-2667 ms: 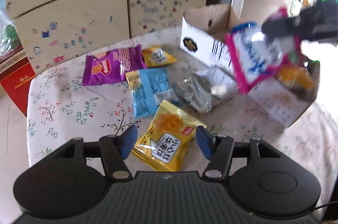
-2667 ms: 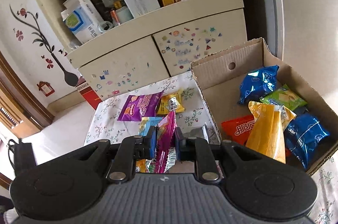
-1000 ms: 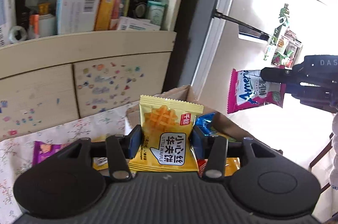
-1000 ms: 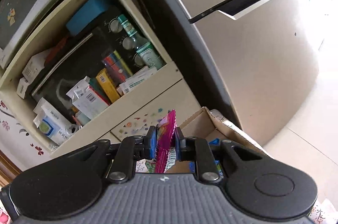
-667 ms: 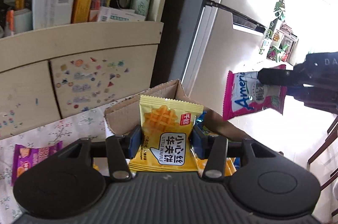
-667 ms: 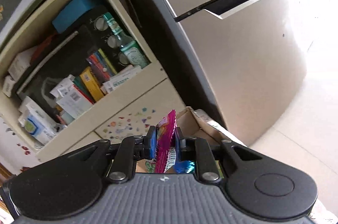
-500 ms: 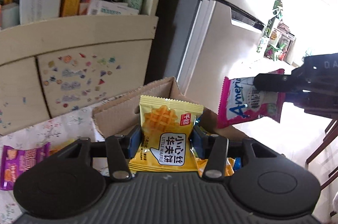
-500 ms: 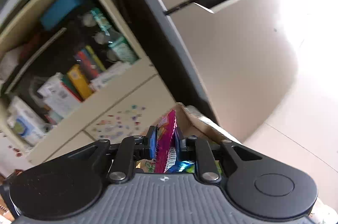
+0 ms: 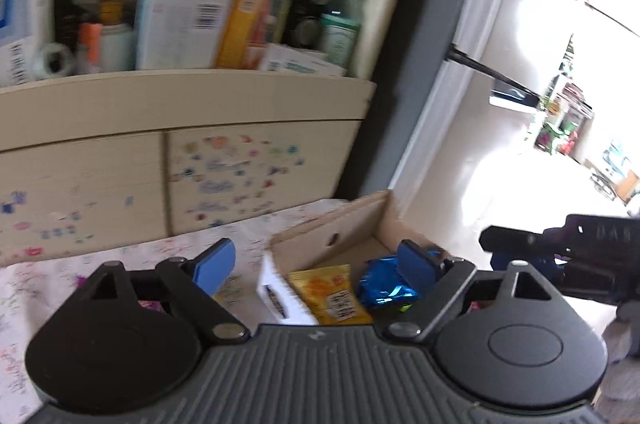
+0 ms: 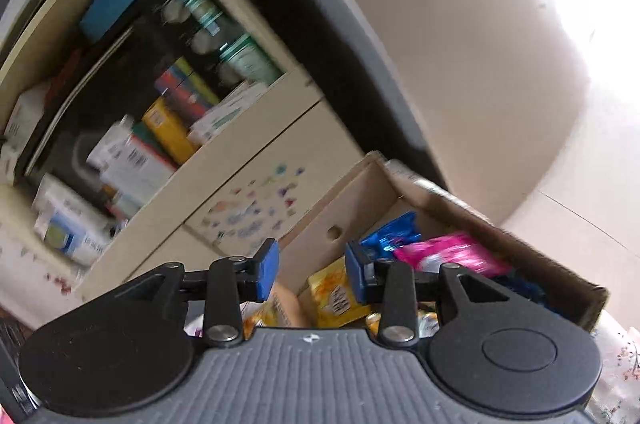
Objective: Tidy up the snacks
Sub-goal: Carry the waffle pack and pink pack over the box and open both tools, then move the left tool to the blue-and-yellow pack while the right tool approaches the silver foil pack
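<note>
Both snack packets are no longer sitting between the pads that were clamping them half a second ago. The left gripper (image 9: 316, 262) is now standing wide apart with nothing between its blue pads (image 9: 214, 264), and the yellow waffle packet (image 9: 330, 294) is lying inside the cardboard box (image 9: 340, 226), just beside the box's white near wall. The right gripper (image 10: 310, 270) is likewise spread apart and holding nothing. The pink packet (image 10: 448, 256) is resting in the box toward its right side, motion-blurred, so whether it is fully settled cannot be told. A blue foil packet (image 9: 384, 286) is lying to the right of the yellow one, touching or nearly touching it.

The box is sitting on the floral tablecloth (image 9: 132, 252). Behind it, the cream cabinet (image 9: 200, 104) is showing sticker-covered doors and an open shelf crowded with cartons and bottles. In the left wrist view the right gripper's black body is reaching in from the right edge, above the box's right side.
</note>
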The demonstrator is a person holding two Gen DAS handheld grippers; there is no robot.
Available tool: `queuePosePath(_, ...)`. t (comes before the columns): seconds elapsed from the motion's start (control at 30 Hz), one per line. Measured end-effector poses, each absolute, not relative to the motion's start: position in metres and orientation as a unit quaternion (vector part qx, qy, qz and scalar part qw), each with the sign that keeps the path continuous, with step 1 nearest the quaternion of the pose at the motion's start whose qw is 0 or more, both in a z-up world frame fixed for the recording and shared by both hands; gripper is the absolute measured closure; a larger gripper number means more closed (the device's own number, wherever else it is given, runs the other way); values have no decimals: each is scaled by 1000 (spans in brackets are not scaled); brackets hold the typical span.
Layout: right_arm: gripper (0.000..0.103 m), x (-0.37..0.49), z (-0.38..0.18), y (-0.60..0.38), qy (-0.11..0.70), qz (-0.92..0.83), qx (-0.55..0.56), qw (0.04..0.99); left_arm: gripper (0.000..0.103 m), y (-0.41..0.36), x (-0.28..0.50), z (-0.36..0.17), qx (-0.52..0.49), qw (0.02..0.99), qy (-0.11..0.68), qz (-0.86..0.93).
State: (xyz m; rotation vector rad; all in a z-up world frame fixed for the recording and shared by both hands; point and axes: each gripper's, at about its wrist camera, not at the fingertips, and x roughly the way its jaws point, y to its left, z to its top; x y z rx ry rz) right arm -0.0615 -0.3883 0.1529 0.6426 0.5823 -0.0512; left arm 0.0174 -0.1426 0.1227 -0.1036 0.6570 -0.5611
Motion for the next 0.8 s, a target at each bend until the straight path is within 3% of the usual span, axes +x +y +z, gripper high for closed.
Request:
queuePosePath(0.07, 53, -59, 152, -379, 291, -4, 301, 908, 14, -133, 19, 123, -45, 909, 324, -260)
queuePosePath(0.37, 48, -54, 147, -335, 325, 62, 230, 915, 13, -88, 21, 108, -25, 907, 360, -217)
queuePosePath(0.8, 41, -62, 108, -278, 396, 86, 173, 898, 13, -66, 39, 47, -11, 884, 430, -184)
